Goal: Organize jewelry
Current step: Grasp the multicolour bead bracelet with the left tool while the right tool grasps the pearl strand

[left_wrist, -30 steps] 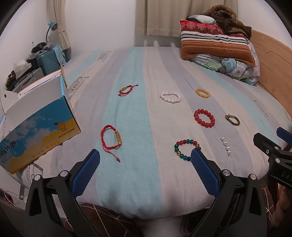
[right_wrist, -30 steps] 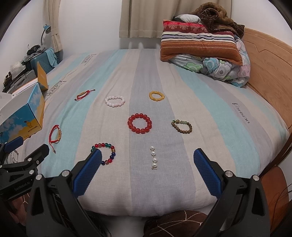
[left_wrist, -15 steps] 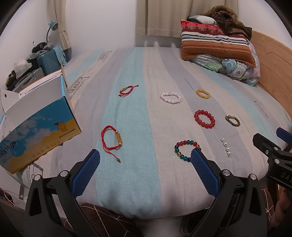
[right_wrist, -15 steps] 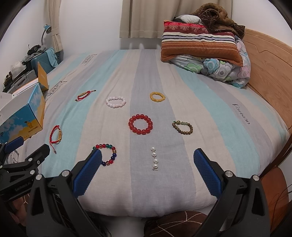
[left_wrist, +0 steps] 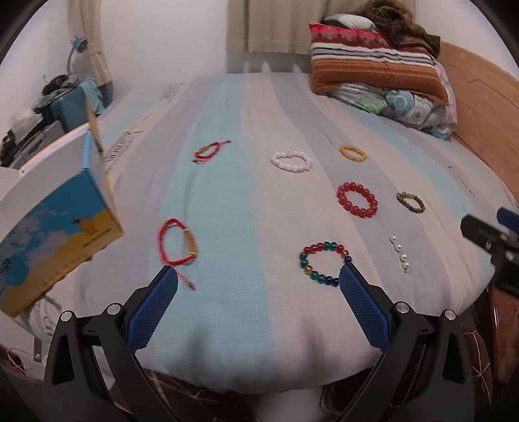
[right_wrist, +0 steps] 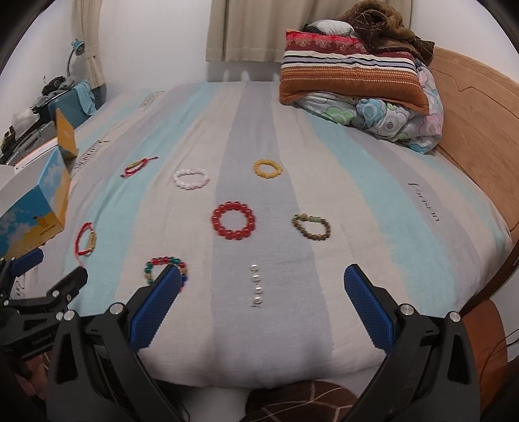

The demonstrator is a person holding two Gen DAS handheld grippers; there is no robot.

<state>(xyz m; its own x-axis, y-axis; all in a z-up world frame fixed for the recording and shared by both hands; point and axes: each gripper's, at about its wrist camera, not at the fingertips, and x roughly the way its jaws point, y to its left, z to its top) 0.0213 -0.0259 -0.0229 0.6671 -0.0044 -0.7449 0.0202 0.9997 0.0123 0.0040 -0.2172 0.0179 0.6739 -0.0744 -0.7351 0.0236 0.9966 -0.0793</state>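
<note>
Altogether eight pieces lie apart on the striped bedspread (right_wrist: 405, 207): two red cord bracelets (left_wrist: 176, 242) (left_wrist: 211, 151), a white bead bracelet (left_wrist: 291, 161), a yellow one (right_wrist: 267, 168), a red one (right_wrist: 233, 220), an olive one (right_wrist: 311, 227), a multicolored one (left_wrist: 324, 263) and a pearl strand (right_wrist: 257, 289). Both the left gripper (left_wrist: 258, 280) and right gripper (right_wrist: 261, 280) hover at the bed's near edge, fingers spread wide, empty. An open blue-and-yellow box (left_wrist: 55, 237) sits left; its lettering is blurred. Pillows (right_wrist: 350, 74) rest by the wooden headboard (right_wrist: 480, 117).

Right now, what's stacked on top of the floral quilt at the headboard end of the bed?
On the floral quilt lies a striped pillow, topped by a brown blanket and a grey-white item, mostly covered. Whatever lies beneath them is hidden.
</note>
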